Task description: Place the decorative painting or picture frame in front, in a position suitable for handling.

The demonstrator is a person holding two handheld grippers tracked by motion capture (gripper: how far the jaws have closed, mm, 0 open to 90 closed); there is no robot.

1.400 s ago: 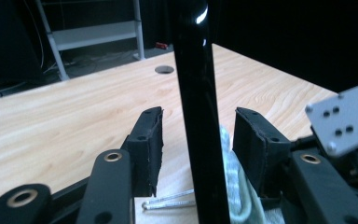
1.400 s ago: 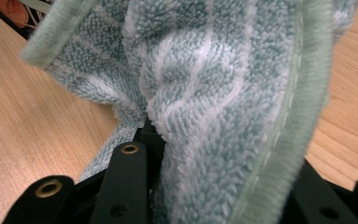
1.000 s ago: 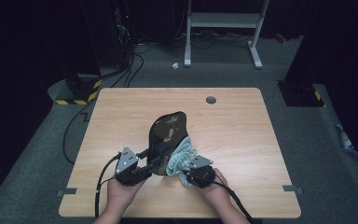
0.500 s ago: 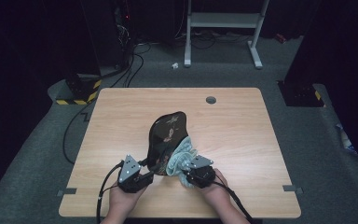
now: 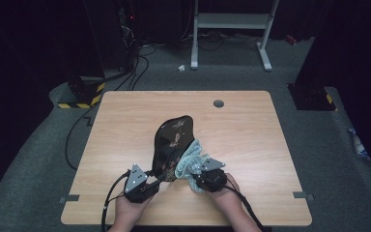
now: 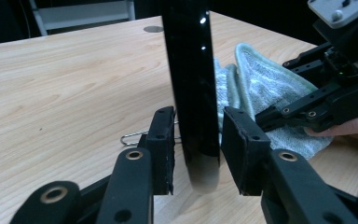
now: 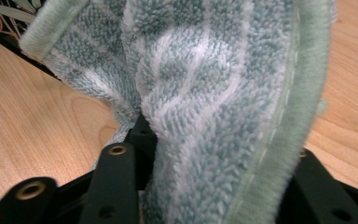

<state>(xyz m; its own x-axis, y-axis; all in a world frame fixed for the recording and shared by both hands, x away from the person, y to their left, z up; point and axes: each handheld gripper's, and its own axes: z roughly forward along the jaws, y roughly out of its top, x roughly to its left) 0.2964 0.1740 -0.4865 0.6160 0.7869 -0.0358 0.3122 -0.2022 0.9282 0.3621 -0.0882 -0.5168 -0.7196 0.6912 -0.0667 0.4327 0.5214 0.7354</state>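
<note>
A glossy black tray [image 5: 172,140] with a floral pattern stands tilted on its edge at the near middle of the wooden table [image 5: 121,125]. My left gripper [image 5: 158,177] straddles the tray's lower rim. In the left gripper view the tray [image 6: 189,70] sits between the pads [image 6: 163,149] with a thin gap on each side, so the gripper [image 6: 198,149] is open. My right gripper [image 5: 200,171] is shut on a bunched pale teal towel [image 5: 189,163] that presses against the tray's patterned face. The towel [image 7: 205,93] hides the right gripper's fingertips.
A bent metal wire [image 6: 133,137] lies on the table just left of the tray. A cable grommet [image 5: 218,103] sits near the far edge. Behind the table are a dark cabinet [image 5: 108,38] and a white frame [image 5: 232,21]. Cables [image 5: 79,140] trail off the left side.
The left gripper has drawn back a little toward the person along the tray's rim. The tray, the towel and the right gripper have barely moved.
</note>
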